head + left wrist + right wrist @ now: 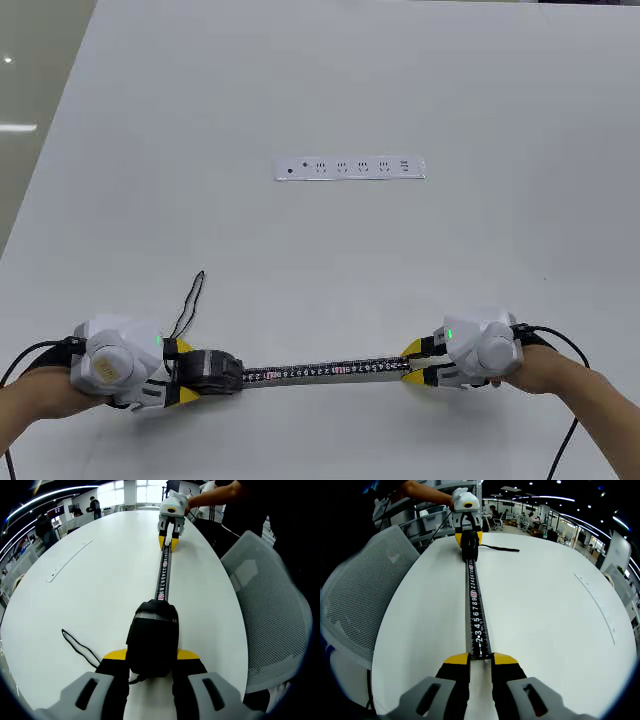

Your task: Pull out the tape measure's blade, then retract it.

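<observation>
A black tape measure case (210, 371) (152, 636) lies near the table's front edge, with my left gripper (185, 372) (150, 656) shut on its sides. Its black blade (320, 371) (163, 572) (474, 615) with white numbers stretches straight across to my right gripper (412, 362) (480, 657), which is shut on the blade's end. The case's black wrist strap (190, 300) (80, 647) (500, 548) trails over the table behind it. In the right gripper view the case (469, 545) sits far off in the left gripper (466, 527); the left gripper view shows the right gripper (168, 539) far ahead.
A white power strip (350, 168) (67, 561) (597, 605) lies flat in the middle of the white table (330, 260). A grey mesh chair (265, 610) (365, 595) stands at the table's near edge. People and desks fill the room behind.
</observation>
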Demonstrator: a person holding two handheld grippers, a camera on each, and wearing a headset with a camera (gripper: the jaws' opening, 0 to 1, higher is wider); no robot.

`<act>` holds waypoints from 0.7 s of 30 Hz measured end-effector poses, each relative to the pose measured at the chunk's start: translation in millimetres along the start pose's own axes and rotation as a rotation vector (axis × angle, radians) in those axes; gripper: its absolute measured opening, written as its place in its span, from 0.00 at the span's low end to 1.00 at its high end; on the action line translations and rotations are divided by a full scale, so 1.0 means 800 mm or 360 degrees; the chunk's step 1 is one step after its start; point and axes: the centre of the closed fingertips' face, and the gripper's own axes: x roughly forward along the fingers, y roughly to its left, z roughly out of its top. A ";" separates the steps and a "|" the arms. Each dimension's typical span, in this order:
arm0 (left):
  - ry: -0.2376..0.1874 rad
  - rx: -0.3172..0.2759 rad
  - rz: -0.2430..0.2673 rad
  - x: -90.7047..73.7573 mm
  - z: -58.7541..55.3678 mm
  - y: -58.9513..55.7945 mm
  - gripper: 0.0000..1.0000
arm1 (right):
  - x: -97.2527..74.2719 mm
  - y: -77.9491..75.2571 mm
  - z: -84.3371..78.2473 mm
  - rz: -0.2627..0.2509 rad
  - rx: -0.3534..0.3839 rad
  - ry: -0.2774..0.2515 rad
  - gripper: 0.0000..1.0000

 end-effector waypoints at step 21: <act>-0.0020 0.0011 0.0040 0.001 0.000 0.000 0.30 | -0.006 0.000 -0.003 -0.0055 -0.0002 0.0032 0.19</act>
